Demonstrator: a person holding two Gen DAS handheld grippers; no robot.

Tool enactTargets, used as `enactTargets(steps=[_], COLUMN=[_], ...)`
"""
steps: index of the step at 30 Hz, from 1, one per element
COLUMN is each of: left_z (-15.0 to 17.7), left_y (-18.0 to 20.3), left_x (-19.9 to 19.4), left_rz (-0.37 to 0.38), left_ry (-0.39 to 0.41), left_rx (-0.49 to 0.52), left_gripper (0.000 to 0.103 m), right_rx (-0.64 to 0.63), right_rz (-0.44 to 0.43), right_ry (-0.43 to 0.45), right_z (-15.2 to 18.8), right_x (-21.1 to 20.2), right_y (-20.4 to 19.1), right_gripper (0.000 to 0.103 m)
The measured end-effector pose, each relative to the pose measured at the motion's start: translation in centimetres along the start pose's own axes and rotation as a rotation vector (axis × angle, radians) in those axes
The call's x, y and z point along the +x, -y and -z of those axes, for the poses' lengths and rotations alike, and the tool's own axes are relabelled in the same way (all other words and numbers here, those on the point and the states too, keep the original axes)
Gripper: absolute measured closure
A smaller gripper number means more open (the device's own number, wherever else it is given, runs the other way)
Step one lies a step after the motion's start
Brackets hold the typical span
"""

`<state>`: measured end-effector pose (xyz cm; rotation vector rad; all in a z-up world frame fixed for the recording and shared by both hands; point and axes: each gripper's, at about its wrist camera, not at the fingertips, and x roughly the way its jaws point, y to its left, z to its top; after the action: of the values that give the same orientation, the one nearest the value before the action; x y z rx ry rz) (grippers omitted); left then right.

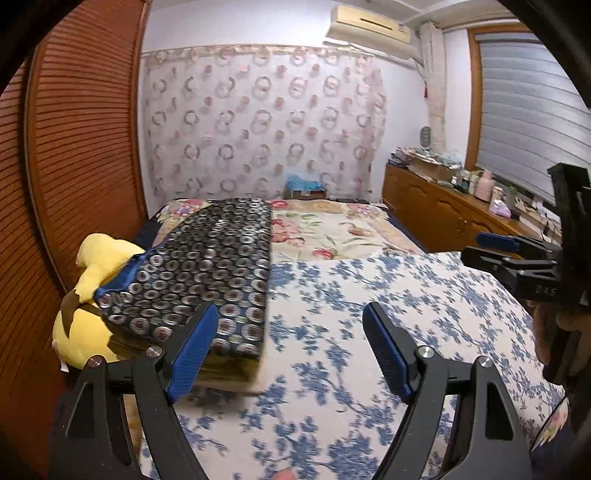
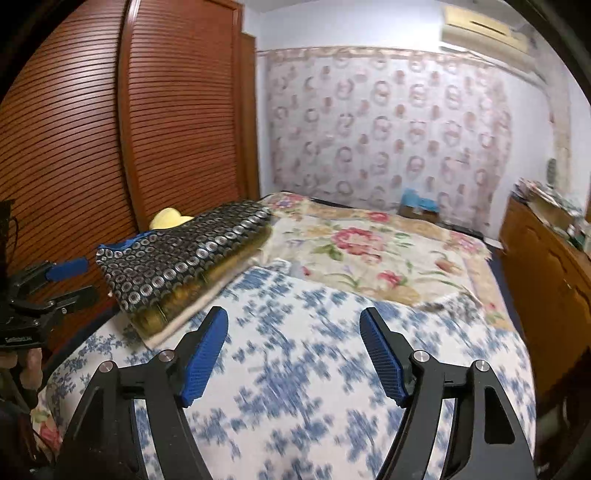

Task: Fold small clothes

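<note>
Both my grippers, left gripper (image 1: 290, 347) and right gripper (image 2: 293, 350), are spread wide, holding nothing, above the blue-flowered white bedspread (image 2: 295, 387). One folded dark circle-patterned cloth (image 1: 207, 269) sits near the bed's left edge.

A brown louvred wooden wardrobe (image 2: 110, 129) lines the left wall; a ring-patterned pale curtain (image 1: 262, 122) hangs far, a white air conditioner (image 1: 369, 31) above, a cluttered wooden dresser (image 1: 443, 210) right under a grey-blinded window (image 1: 528, 110).

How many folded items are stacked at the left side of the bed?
3 by the right wrist view: a dark circle-patterned cloth on top, an olive-gold layer under it, and a cream layer at the bottom. More may be hidden inside the stack.
</note>
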<state>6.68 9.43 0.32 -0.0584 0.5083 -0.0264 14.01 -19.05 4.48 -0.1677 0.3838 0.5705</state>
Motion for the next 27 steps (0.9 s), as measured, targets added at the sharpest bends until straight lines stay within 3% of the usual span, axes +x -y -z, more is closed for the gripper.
enactTargets(steps=[13,27], left_z=[-1.7,-2.0], left_y=[5.9,7.0], left_x=[-2.7,-3.1], left_rz=[0.043,-0.001], left_ry=[0.06,0.082], left_rx=[0.034,0.048], left_gripper=[0.022,0.022], right_rx=[0.137,0.148], right_rz=[0.149,0.213], right_ry=[0.123,0.164], right_z=[3.9,5.2], right_x=[-9.7,-9.6], right_y=[-1.0,-2.2], right_gripper=[0.027,0.027])
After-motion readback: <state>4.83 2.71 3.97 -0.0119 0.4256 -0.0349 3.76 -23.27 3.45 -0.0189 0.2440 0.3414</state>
